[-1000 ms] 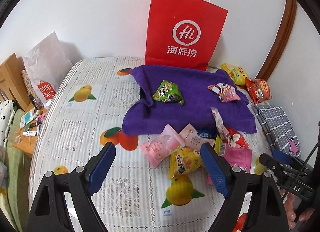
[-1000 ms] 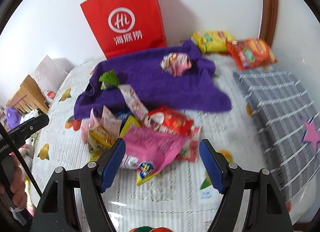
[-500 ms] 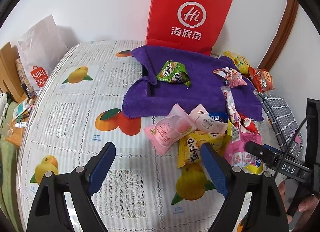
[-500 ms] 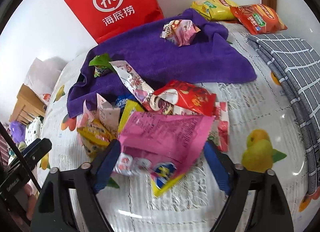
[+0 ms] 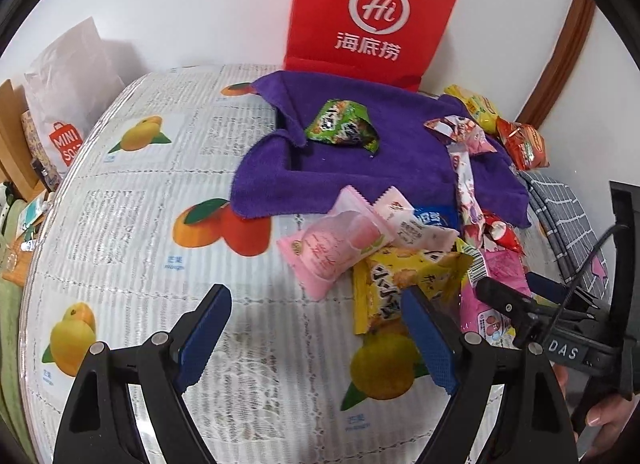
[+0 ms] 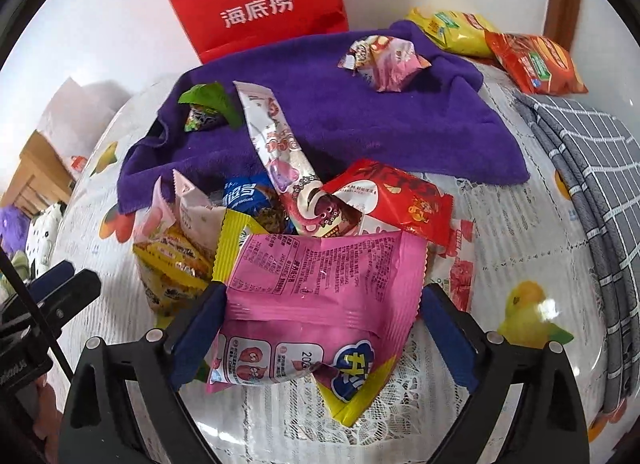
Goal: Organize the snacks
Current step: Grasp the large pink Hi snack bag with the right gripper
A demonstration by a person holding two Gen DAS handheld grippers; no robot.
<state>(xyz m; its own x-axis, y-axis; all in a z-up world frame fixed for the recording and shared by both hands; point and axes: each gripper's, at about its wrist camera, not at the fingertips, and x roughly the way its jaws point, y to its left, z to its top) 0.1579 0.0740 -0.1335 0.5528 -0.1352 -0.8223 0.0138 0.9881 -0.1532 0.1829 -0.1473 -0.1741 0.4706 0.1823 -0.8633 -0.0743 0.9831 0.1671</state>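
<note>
Right gripper (image 6: 320, 328) wide open, straddling the crinkly pink foil snack packet (image 6: 320, 284), so just squeeze mid-packet gently, not the loose yellow corner; left gripper (image 5: 316, 340) open, empty.

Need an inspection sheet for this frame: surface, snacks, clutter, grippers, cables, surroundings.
Surface: fruit-print tablecloth.
Job's things: snack pile below purple towel; green packet and crumpled packet on towel.
Clutter: red bag against wall; grey checked cloth.
Grippers: left gripper open, empty; right gripper open, straddling pink packet, pads not pressing.
Cables: black cable on right gripper.
Surroundings: white Miniso bag, wooden trim.
</note>
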